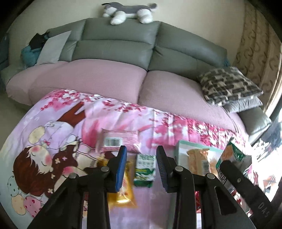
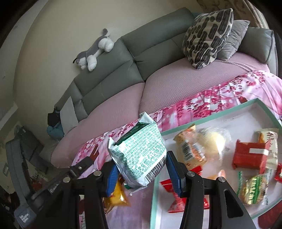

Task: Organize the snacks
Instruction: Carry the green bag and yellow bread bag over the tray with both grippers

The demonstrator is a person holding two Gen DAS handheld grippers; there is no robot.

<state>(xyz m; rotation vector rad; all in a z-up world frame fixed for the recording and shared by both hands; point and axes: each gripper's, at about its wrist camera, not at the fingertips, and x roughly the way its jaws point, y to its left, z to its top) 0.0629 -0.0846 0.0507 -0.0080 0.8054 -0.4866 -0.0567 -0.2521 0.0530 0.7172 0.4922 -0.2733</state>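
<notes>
The green-and-white snack packet (image 2: 141,155) is sitting tilted between the blue pads of the right gripper (image 2: 141,173), which are pressing in on its lower end, so the packet is being held up off the cloth, just left of the teal-rimmed box (image 2: 208,117). In the left wrist view the same packet (image 1: 230,158) is showing at the far right, above the near wall of the box (image 1: 183,146).

Inside the box, a tan wrapped snack with a barcode (image 2: 189,149) is lying beside a pale yellow one (image 2: 214,141), a red packet (image 2: 250,155) is lying to their right, and a green-and-gold packet (image 2: 255,188) is lying nearer the camera. A flat red wrapper (image 2: 188,202) is lying by the box's near-left corner.

The left gripper (image 1: 141,165) is hovering over the cloth with its fingers spread wide apart and nothing between them. Below the gap a small green-and-white packet (image 1: 145,169) is lying on the cloth, and a yellow packet (image 1: 123,192) is lying partly under the left finger. A pink packet with a barcode (image 1: 119,141) is lying just beyond them.

All of this is resting on a pink floral cartoon-print cloth (image 1: 52,141). Behind it a grey sofa (image 1: 119,45) with pink seat covers is carrying a patterned cushion (image 1: 229,84) and, on its back, a plush husky (image 1: 128,12).
</notes>
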